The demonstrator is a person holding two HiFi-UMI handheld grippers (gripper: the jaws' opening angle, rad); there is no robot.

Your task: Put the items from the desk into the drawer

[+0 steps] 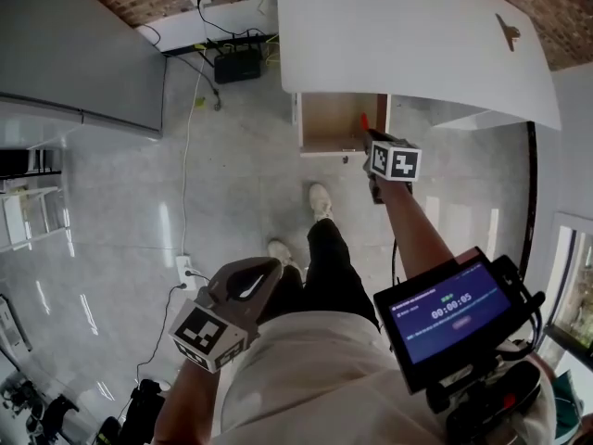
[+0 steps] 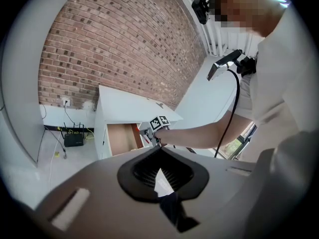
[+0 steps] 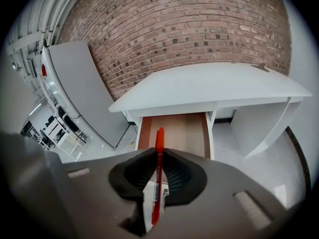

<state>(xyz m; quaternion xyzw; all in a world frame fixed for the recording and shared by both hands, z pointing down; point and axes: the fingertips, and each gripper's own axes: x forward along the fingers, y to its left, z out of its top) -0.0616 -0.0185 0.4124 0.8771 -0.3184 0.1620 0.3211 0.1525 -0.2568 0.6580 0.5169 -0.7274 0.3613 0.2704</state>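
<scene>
Red slim pen [image 3: 158, 139] pinched in right claw [image 3: 157, 156], near open drawer [image 3: 185, 132], left claw [image 2: 160, 151] closed, empty

Pen [image 3: 158, 151] over drawer [image 3: 182, 131] beneath desk [image 3: 214, 86]

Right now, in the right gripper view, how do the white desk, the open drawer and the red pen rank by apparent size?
1. white desk
2. open drawer
3. red pen: thinnest, though nearness to the camera makes it look drawer-long.
</scene>
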